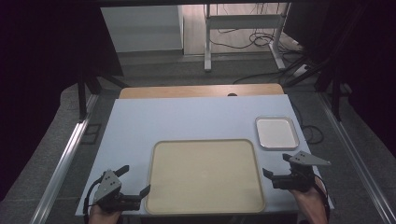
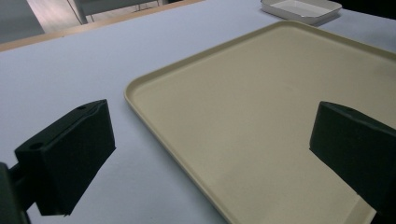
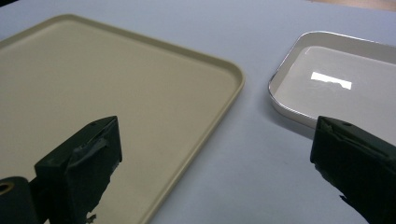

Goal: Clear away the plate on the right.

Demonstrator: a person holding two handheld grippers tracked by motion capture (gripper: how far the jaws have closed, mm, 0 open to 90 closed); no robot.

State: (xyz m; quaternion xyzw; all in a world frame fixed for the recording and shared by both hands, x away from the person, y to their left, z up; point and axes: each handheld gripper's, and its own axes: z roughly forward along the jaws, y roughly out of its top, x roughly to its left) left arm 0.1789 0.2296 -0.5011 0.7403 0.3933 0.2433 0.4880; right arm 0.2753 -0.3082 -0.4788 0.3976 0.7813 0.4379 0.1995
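Note:
A large beige tray (image 1: 205,175) lies empty on the pale blue table (image 1: 187,116), near the front edge. A small white tray with a metal rim (image 1: 276,132) sits behind it to the right, also empty. My left gripper (image 1: 135,179) is open at the beige tray's front left corner, one jaw over the table and one over the tray (image 2: 261,116). My right gripper (image 1: 277,165) is open just right of the beige tray's right edge (image 3: 219,107), in front of the white tray (image 3: 345,79). Nothing is between either pair of jaws.
A wooden board (image 1: 201,90) edges the table's far side. Metal rails (image 1: 65,154) run along the floor on both sides. A desk frame with cables (image 1: 243,32) stands farther back.

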